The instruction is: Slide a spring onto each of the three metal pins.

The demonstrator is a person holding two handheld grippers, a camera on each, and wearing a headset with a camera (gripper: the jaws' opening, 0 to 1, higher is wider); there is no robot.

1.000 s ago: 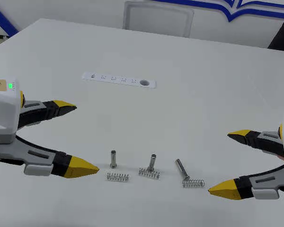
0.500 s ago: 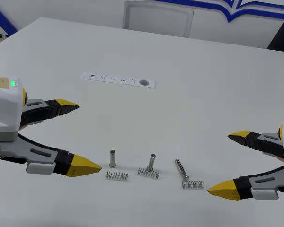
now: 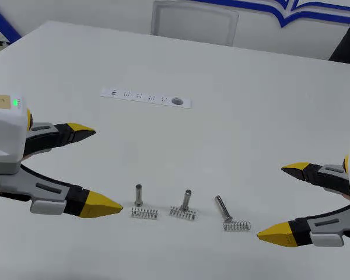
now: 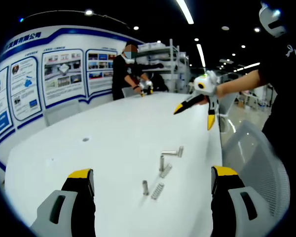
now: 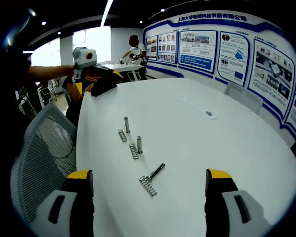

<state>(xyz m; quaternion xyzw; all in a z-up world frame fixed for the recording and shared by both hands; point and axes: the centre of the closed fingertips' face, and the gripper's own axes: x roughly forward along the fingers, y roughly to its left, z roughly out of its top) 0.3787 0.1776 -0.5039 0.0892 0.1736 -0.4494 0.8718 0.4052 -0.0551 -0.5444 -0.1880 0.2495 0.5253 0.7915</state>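
Observation:
Three small metal pins stand in a row on the white table. The left pin and middle pin are upright; the right pin lies tilted. A loose spring lies in front of each: left spring, middle spring, right spring. My left gripper hovers open to the left of the row with nothing between its yellow tips. My right gripper hovers open to the right, also holding nothing. In the left gripper view the nearest pin is ahead; in the right gripper view the lying pin is closest.
A white power strip lies flat further back on the table. A grey chair stands at the far edge. A mesh chair stands beside the table. People work at another table in the background.

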